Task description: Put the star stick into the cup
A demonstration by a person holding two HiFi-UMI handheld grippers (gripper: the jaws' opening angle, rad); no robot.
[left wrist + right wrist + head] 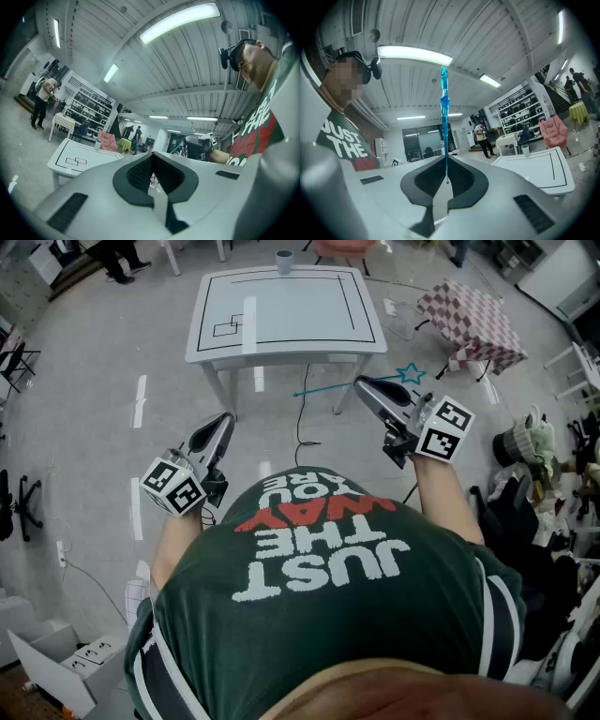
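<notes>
Grey floor [94,352] fills the head view, with a white table [281,315] marked in black lines at 12 o'clock. A small grey cup [284,261] stands at the table's far edge. A checked cloth [469,320] lies at 2 o'clock.

The star stick [328,390] is a thin, translucent blue rod with an outlined teal star at one end. It hangs in the air above the floor at 1 o'clock, just off the table's near right corner and well short of the cup. Its long axis lies almost level across the head view, running 9 to 3 o'clock. The star end points toward 3 and the bare end toward 9.

The right gripper [361,383] has its jaws pinched together on the rod, between the star and the bare end. In the right gripper view the rod rises straight toward 12 o'clock from between the pads.

The left gripper [225,420] sits at 10 o'clock, its jaws closed on nothing.
</notes>
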